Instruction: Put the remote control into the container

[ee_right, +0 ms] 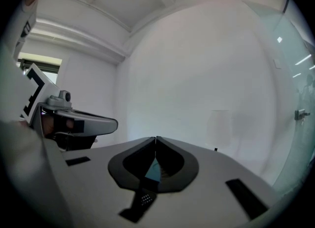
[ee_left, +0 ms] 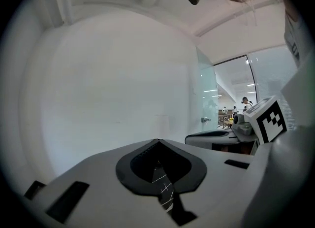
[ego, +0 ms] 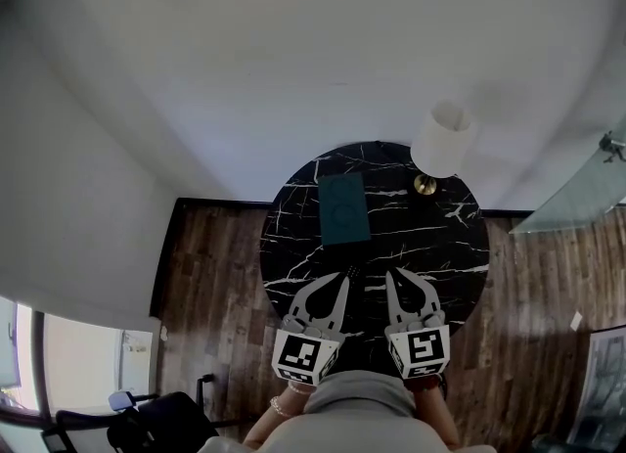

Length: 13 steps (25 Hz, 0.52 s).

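I see a teal rectangular container (ego: 344, 208) lying flat near the middle of the round black marble worktop (ego: 460, 246), its long side running away from me. Just on my side of it, apart from it, lies the remote (ego: 353, 272): small, slim and dark, flat on the worktop, hard to make out against the stone.

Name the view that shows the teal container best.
Head view: the whole teal container lies on the table. The right gripper view shows only a teal sliver past its jaws; the left gripper view shows none.
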{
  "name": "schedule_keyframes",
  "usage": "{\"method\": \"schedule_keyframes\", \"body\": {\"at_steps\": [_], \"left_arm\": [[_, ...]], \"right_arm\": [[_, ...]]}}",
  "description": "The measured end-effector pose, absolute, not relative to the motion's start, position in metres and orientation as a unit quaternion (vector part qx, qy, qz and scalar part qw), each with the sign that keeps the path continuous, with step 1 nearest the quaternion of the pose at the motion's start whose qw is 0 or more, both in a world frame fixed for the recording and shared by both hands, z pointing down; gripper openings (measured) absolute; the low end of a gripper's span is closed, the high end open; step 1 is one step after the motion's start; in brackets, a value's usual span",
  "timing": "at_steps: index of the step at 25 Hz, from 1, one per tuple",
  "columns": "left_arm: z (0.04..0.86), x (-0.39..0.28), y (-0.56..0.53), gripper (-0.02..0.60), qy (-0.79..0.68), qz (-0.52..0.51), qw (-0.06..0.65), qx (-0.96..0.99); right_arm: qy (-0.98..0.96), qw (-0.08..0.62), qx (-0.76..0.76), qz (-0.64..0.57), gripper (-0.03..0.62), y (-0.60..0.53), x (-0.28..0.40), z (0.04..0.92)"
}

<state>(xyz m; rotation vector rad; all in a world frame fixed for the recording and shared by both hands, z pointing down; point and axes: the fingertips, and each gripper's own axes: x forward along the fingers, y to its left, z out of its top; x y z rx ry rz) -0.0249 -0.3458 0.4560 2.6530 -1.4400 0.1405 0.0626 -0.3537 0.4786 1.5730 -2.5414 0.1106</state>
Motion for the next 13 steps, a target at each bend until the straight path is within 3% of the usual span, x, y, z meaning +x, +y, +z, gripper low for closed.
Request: {"method": "schedule_keyframes", "body": {"at_steps": [13], "left_arm": [[0.4590,-0.0286,-0.3453,0.006,-0.475,0.055,0.061,0.876]], "right_arm": [[-0.844,0.081,0.529,0.045,0.014,-0.3525,0.0655,0.4854]]}}
